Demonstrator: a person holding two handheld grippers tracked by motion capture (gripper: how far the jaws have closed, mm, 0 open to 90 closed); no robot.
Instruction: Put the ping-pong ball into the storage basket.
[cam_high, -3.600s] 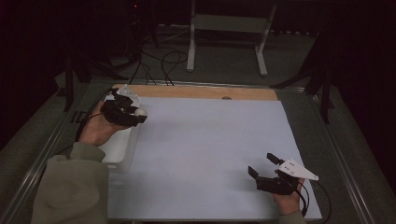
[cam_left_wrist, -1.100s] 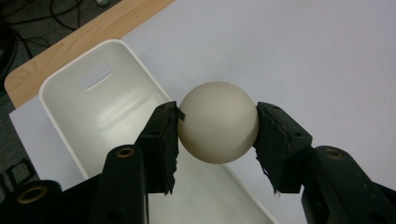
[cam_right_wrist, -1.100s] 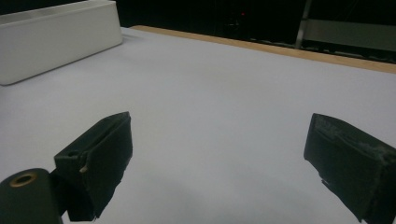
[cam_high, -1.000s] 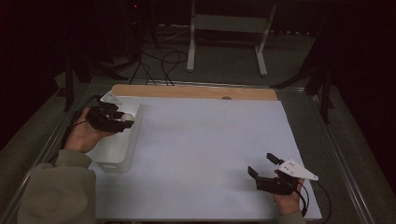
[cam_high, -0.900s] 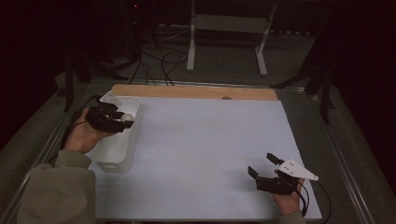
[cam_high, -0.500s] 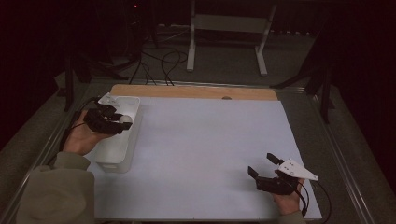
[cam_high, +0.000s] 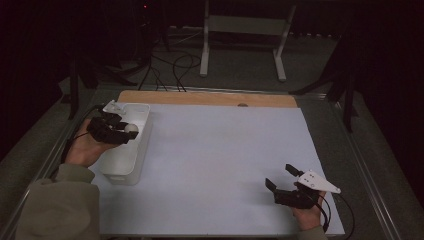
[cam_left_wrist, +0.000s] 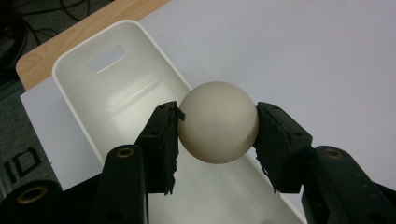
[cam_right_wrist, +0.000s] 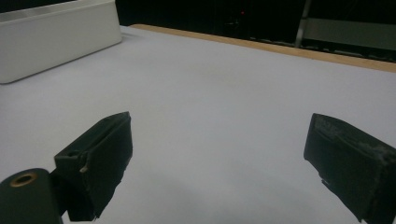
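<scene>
My left gripper (cam_left_wrist: 217, 122) is shut on a cream ball (cam_left_wrist: 218, 122), holding it over the white bin (cam_left_wrist: 109, 100), whose inside looks bare. In the high view the same ball (cam_high: 131, 128) sits between the jaws of the left gripper (cam_high: 131, 133) above the bin (cam_high: 131, 162) at the table's left edge. Near the front right of the table my right gripper (cam_high: 281, 177) rests low with its jaws wide apart and nothing between them. In the right gripper view the right gripper (cam_right_wrist: 217, 158) looks across bare white table toward the bin (cam_right_wrist: 56, 39).
A white sheet (cam_high: 220, 160) covers the table, with a wooden strip (cam_high: 210, 98) along its far edge. Metal rails run down both sides. Beyond the table stand a white frame stand (cam_high: 245, 30) and floor cables (cam_high: 170, 65) in the dark.
My left hand has drawn back toward the person along the bin, still holding the ball. The right gripper has stayed where it was.
</scene>
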